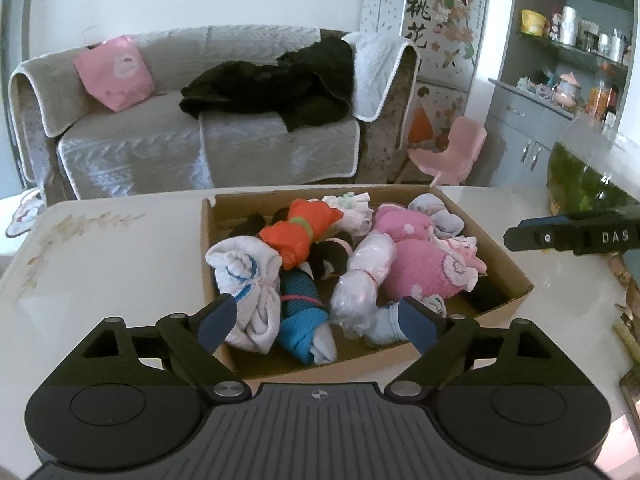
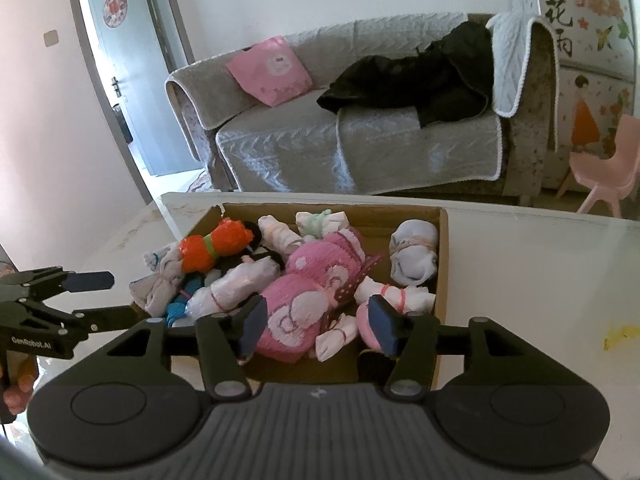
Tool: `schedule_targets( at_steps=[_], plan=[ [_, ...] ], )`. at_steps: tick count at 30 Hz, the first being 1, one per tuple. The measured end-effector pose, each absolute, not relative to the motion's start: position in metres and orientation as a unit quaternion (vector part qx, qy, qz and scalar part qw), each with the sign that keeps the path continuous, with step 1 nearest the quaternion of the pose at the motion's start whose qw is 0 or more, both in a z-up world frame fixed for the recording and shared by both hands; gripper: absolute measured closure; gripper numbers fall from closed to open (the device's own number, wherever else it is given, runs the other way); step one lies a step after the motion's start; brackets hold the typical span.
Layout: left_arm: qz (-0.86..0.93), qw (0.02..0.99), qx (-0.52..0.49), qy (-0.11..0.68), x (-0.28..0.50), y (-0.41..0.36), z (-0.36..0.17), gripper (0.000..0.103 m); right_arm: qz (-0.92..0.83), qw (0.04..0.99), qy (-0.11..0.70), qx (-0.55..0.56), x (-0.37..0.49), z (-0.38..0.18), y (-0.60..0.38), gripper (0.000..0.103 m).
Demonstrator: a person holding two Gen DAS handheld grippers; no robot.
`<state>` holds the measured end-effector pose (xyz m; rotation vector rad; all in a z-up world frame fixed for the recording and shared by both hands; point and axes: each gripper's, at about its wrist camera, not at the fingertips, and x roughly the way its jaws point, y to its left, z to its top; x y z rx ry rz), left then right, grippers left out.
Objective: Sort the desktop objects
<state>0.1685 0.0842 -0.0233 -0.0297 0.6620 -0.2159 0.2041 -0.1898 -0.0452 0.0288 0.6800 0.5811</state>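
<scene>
A shallow cardboard box [image 1: 516,280] [image 2: 442,240] on a white table holds several rolled sock bundles: an orange one [image 1: 300,232] [image 2: 216,248], fluffy pink ones [image 1: 424,268] [image 2: 316,280], a white-and-blue one [image 1: 248,280], a teal one [image 1: 300,320] and clear-wrapped ones [image 1: 366,276]. My left gripper [image 1: 316,324] is open and empty, held over the box's near edge. My right gripper [image 2: 316,326] is open and empty over the near right part of the box, its fingers on either side of a pink bundle without touching it. Each gripper shows at the side of the other's view.
The white table [image 1: 100,272] [image 2: 532,280] extends around the box. A fish tank [image 1: 588,176] stands at the table's right. A grey sofa [image 1: 200,140] with black clothing, a pink chair [image 1: 452,152] and shelves are beyond the table.
</scene>
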Motion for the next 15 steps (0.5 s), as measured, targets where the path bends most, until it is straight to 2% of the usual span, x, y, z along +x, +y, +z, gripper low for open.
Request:
schedule_targets(
  at_steps=[2, 5, 7, 11, 14, 15],
  plan=[
    [-0.105, 0.941, -0.013, 0.322, 0.162, 0.084, -0.023, 0.010, 0.282, 0.904, 0.320, 0.002, 0.194, -0.045, -0.184, 0.042],
    [-0.107, 0.940, -0.015, 0.324, 0.149, 0.088, -0.021, 0.006, 0.296, 0.904, 0.309, -0.011, 0.176, -0.045, -0.176, 0.030],
    [-0.109, 0.941, -0.017, 0.320, 0.136, 0.093, -0.022, 0.002, 0.307, 0.903, 0.301, -0.022, 0.163, -0.045, -0.172, 0.028],
    [-0.100, 0.941, -0.022, 0.322, 0.115, 0.100, -0.029, 0.002, 0.321, 0.900, 0.294, -0.038, 0.146, -0.048, -0.161, 0.027],
    [-0.082, 0.940, -0.031, 0.328, 0.109, 0.106, -0.030, 0.001, 0.324, 0.899, 0.289, -0.067, 0.132, -0.052, -0.150, 0.021],
    [-0.076, 0.941, -0.031, 0.328, 0.106, 0.108, -0.030, 0.000, 0.325, 0.898, 0.288, -0.072, 0.128, -0.054, -0.147, 0.015]
  ],
)
